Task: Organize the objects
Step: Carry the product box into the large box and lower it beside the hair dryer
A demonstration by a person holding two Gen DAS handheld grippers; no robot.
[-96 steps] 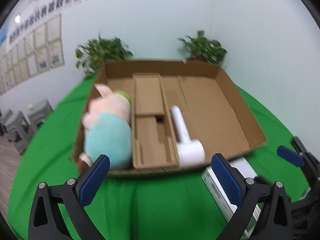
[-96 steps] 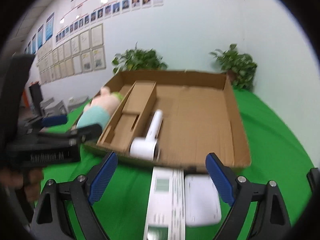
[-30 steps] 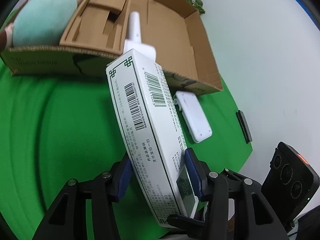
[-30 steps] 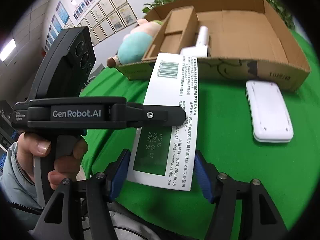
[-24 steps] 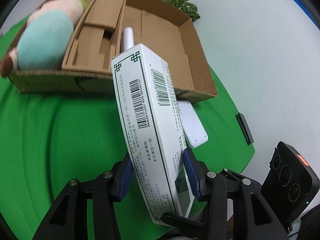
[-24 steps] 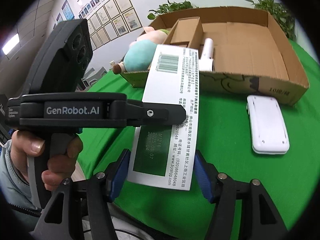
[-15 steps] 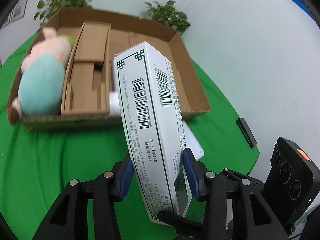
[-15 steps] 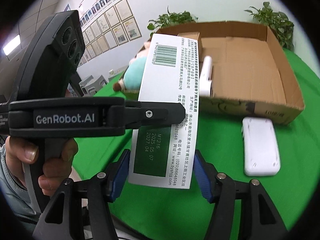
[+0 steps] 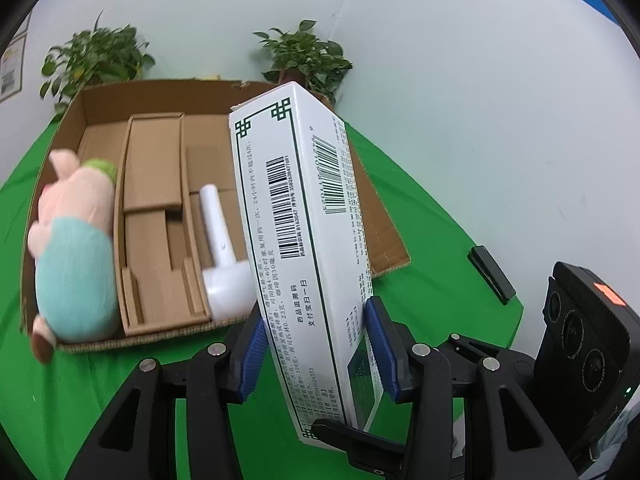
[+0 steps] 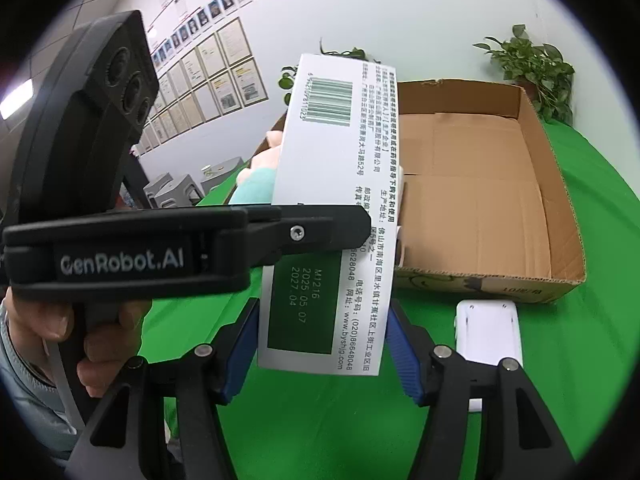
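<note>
A long white medicine box (image 9: 304, 240) with barcodes and green trim is held in the air by both grippers. My left gripper (image 9: 316, 344) is shut on its near end. My right gripper (image 10: 324, 344) is shut on the same box (image 10: 332, 216) across its other faces. The box points up and forward over the front wall of an open cardboard box (image 9: 384, 224). Inside the cardboard box lie a pink and teal plush pig (image 9: 72, 248), a cardboard insert (image 9: 152, 208) and a white handheld device (image 9: 222, 256). A white flat device (image 10: 488, 332) lies on the green cloth (image 10: 580, 360).
A small black bar (image 9: 491, 274) lies on the green cloth at the right. Two potted plants (image 9: 308, 56) stand behind the cardboard box against the white wall. The right half of the cardboard box floor (image 10: 472, 200) is bare. Grey stools (image 10: 172, 188) stand off the table's left.
The white box was lifted off the cloth in both grippers, raised and tilted more upright, its far end now over the cardboard box's front wall. The cardboard box looks nearer.
</note>
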